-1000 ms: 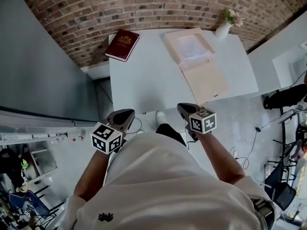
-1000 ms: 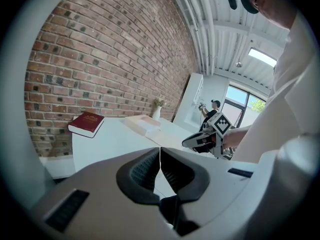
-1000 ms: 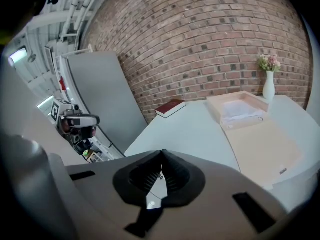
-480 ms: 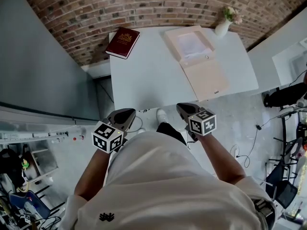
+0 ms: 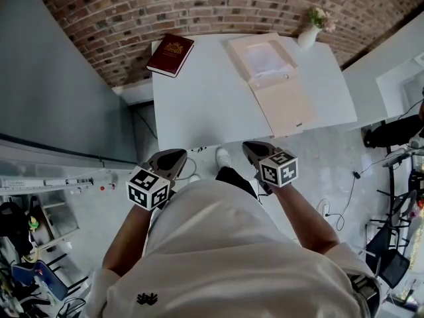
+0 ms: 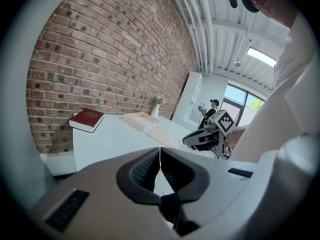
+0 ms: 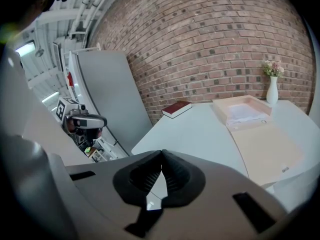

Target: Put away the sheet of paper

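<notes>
An open beige file box (image 5: 286,103) lies on the white table (image 5: 205,105), with its lid flat toward me. A white sheet of paper (image 5: 264,61) rests inside the box's tray (image 7: 243,113), near the far edge. My left gripper (image 5: 177,156) is held close to my body, short of the table's near edge, jaws shut and empty. My right gripper (image 5: 250,147) sits level with it at the table's near edge, also shut with nothing between the pads. In the left gripper view, the box (image 6: 141,120) shows far off.
A dark red book (image 5: 170,53) lies at the table's far left corner. A white vase with flowers (image 5: 311,33) stands at the far right corner against the brick wall. A grey partition (image 5: 53,98) runs along the left. Cables and a chair clutter the floor at right.
The head view has shifted slightly, so the table sits a little higher in the frame. Both grippers stay near my body, shut.
</notes>
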Motion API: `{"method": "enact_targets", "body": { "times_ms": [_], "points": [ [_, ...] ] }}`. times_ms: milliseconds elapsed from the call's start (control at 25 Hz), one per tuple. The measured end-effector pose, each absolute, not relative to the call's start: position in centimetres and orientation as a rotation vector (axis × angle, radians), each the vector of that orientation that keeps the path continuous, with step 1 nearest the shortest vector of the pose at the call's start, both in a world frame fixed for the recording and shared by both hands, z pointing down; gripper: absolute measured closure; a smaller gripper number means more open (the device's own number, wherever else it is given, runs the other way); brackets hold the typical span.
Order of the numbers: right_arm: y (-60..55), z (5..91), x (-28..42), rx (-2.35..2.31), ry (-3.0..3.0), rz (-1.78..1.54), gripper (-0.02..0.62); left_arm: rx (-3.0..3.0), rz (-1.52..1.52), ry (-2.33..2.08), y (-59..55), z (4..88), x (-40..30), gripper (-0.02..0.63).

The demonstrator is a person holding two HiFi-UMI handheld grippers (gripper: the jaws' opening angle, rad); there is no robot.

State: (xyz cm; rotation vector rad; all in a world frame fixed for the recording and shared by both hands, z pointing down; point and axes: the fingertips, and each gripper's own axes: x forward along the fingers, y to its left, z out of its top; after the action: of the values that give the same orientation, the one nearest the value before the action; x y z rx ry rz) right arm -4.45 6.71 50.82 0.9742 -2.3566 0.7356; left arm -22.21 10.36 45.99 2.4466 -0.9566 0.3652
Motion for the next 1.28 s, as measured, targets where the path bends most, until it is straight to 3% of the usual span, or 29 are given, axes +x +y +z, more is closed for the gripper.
{"method": "enact_targets", "body": {
  "times_ms": [1280],
  "points": [
    [6.8, 50.7, -2.3, 1.002, -2.353, 0.704, 0.568, 2.467, 0.408, -0.870, 9.3, 47.2, -19.1, 0.581]
  ]
}}
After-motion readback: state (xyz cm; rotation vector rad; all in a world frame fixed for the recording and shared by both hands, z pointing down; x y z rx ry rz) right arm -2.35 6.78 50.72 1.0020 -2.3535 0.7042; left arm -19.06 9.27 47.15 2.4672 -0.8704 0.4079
